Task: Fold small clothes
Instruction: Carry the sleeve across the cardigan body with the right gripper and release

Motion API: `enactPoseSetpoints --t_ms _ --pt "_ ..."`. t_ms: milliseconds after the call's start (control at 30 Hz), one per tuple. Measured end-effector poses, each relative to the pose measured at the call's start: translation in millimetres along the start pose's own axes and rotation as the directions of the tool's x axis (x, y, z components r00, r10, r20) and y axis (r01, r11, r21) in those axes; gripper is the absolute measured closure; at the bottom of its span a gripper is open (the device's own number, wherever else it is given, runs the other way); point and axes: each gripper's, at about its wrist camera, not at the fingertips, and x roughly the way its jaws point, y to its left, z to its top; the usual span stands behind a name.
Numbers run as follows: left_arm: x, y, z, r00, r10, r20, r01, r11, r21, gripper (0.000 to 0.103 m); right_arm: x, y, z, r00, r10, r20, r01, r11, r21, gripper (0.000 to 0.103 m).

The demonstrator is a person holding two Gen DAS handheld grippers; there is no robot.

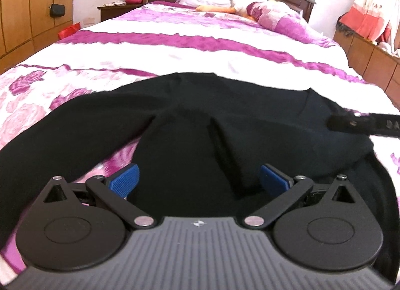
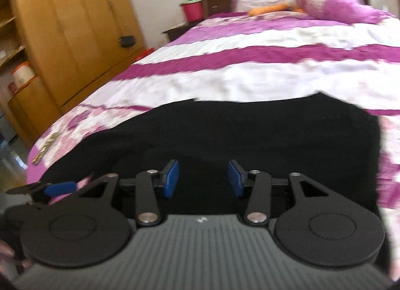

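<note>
Lying spread across the near end of the floral bedspread (image 1: 200,47), the black garment (image 1: 200,125) looks only partly folded. Left of its middle, one long sleeve (image 1: 62,127) trails outward, unfolded. Over the middle, the left gripper (image 1: 198,180) hovers with its blue pads wide apart and nothing between them. Further right, a flap seems already turned in over the body, and the right gripper (image 2: 203,177) sits above that side, jaws parted, gripping no cloth. Judging from this, one side fold is done; the left sleeve and the final halving remain. Wrinkles at the garment's centre need smoothing.
</note>
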Motion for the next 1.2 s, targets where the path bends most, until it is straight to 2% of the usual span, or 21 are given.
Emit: enactPoseSetpoints --t_ms 133,233,333,400,467,533,700,733,767,800,833,867,933,1000,1067,1133,1200 --pt "17 -13 13 0.999 -0.031 0.032 0.030 0.999 0.021 0.000 -22 -54 0 0.989 -0.146 0.029 0.143 0.985 0.097 0.057" --pt "39 -20 21 0.999 -0.035 0.042 0.034 0.999 0.029 0.007 -34 -94 -2 0.963 -0.268 0.034 0.258 0.949 0.183 0.056" --pt "66 -22 25 1.000 -0.023 0.002 0.022 1.000 0.021 0.016 -31 -126 -4 0.936 -0.352 0.022 0.338 0.912 0.234 0.054" --pt "80 -20 25 0.999 -0.027 -0.026 0.027 1.000 -0.005 0.018 -22 -145 -5 0.928 -0.372 -0.001 0.359 0.897 0.258 0.054" --pt "89 -17 24 0.999 -0.041 -0.010 0.040 0.998 -0.043 0.018 -10 -159 -5 0.926 -0.376 -0.019 0.366 0.889 0.275 0.054" --pt "96 -13 24 0.998 -0.063 0.021 0.065 0.995 -0.080 0.018 6 -168 -2 0.930 -0.366 -0.027 0.358 0.889 0.287 0.054" --pt "110 -10 30 0.994 -0.106 0.032 0.110 0.985 -0.130 0.019 35 -178 6 0.949 -0.316 -0.005 0.300 0.898 0.323 0.054" --pt "110 -11 30 0.991 -0.126 0.034 0.130 0.983 -0.131 0.022 38 -177 7 0.953 -0.303 0.004 0.286 0.904 0.317 0.054" --pt "110 -13 30 0.989 -0.143 0.033 0.146 0.981 -0.127 0.038 39 -173 9 0.955 -0.297 0.012 0.280 0.910 0.306 0.056" --pt "109 -15 29 0.987 -0.155 0.032 0.158 0.980 -0.118 0.062 40 -170 9 0.953 -0.301 0.023 0.282 0.914 0.291 0.065" --pt "108 -17 29 0.986 -0.166 0.027 0.168 0.980 -0.106 0.075 40 -166 9 0.951 -0.305 0.048 0.282 0.922 0.263 0.078" --pt "106 -18 29 0.983 -0.178 0.035 0.181 0.978 -0.104 0.092 39 -162 10 0.951 -0.300 0.070 0.277 0.932 0.233 0.094" --pt "95 -18 28 0.978 -0.186 0.092 0.194 0.976 -0.101 0.092 35 -156 10 0.942 -0.312 0.127 0.284 0.938 0.198 0.094" --pt "81 -25 30 0.972 -0.153 0.176 0.163 0.986 -0.045 0.093 25 -152 10 0.919 -0.336 0.207 0.298 0.934 0.196 0.095" --pt "77 -32 34 0.968 -0.105 0.226 0.108 0.994 -0.002 0.093 23 -151 11 0.901 -0.359 0.244 0.317 0.928 0.196 0.095" --pt "85 -38 35 0.972 -0.072 0.225 0.068 0.997 0.026 0.092 31 -148 11 0.890 -0.389 0.236 0.363 0.920 0.146 0.094" --pt "101 -41 35 0.985 -0.035 0.169 0.028 0.999 0.038 0.091 45 -149 11 0.897 -0.406 0.178 0.388 0.913 0.127 0.093"
